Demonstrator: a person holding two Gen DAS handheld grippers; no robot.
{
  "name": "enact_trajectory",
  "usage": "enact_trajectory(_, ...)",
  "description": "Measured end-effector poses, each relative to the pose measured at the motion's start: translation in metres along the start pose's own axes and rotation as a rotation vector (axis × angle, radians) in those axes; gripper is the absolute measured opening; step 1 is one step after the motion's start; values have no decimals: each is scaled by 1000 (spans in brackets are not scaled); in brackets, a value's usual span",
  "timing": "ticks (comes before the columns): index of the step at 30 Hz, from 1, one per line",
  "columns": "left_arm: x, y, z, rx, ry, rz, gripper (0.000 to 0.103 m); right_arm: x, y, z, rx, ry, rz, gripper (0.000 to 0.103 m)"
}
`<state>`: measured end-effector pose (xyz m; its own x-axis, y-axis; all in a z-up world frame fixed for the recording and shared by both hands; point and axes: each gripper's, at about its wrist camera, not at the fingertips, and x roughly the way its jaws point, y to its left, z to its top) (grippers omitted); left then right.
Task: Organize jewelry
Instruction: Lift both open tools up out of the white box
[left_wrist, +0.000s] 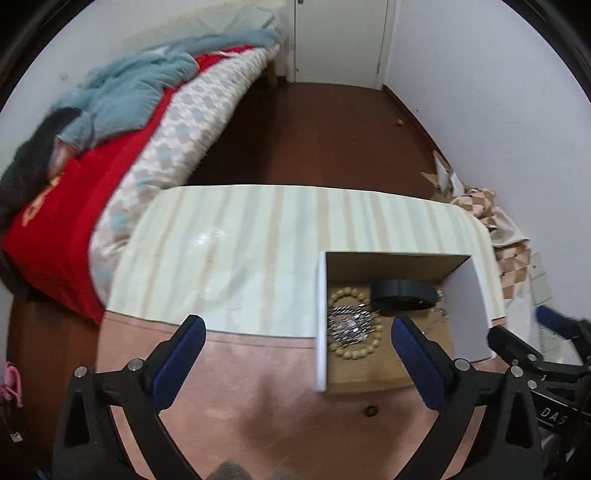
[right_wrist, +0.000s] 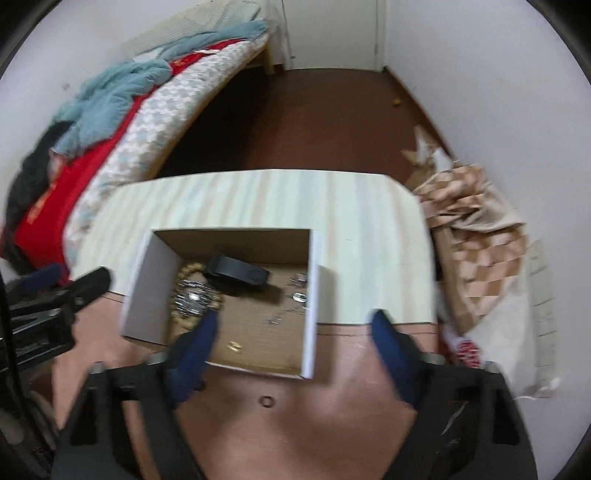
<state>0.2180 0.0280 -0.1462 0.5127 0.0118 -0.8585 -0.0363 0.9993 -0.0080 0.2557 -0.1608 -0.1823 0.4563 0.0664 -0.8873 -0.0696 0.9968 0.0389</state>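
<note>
Both claws hang over the worktop (left_wrist: 229, 236) with nothing in them. The left claw (left_wrist: 299, 332) stands wide open, and so does the right claw (right_wrist: 293, 328); its left finger reaches over the near wall of the box (right_wrist: 314, 295).

The jewelry is mostly inside this open cardboard box, which sits on the worktop, right of centre in the left view. At its left side lies a bead bracelet (left_wrist: 354, 352), and a silver chain (left_wrist: 349, 323) is heaped on top of it. Behind them a black band (right_wrist: 236, 275) lies flat. Near the right wall there are small silver pieces (right_wrist: 297, 295) with a thin chain, and a small gold piece (right_wrist: 233, 346) lies on the floor of the box near the front. One ring (right_wrist: 266, 401) is still outside, on the pink part of the worktop just in front of the box.

I think the ring is what remains to be placed. It is small and lies flat, so wide fingers may slide over it or flick it off the worktop to the floor. The box looks light; a push on its wall could shift or tip it. Also the chain is mixed with the beads, so lifting one could drag the other out.
</note>
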Motion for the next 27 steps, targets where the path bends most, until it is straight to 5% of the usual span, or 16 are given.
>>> enact_trajectory(10, -35, -1, -29, -9, -44, 21, 103, -31, 7, -30, -5, -48, -97, 100)
enact_trajectory(27, -149, -13, -54, 2, -219, 47, 103, -170, 16, -62, 41, -288, -116, 100)
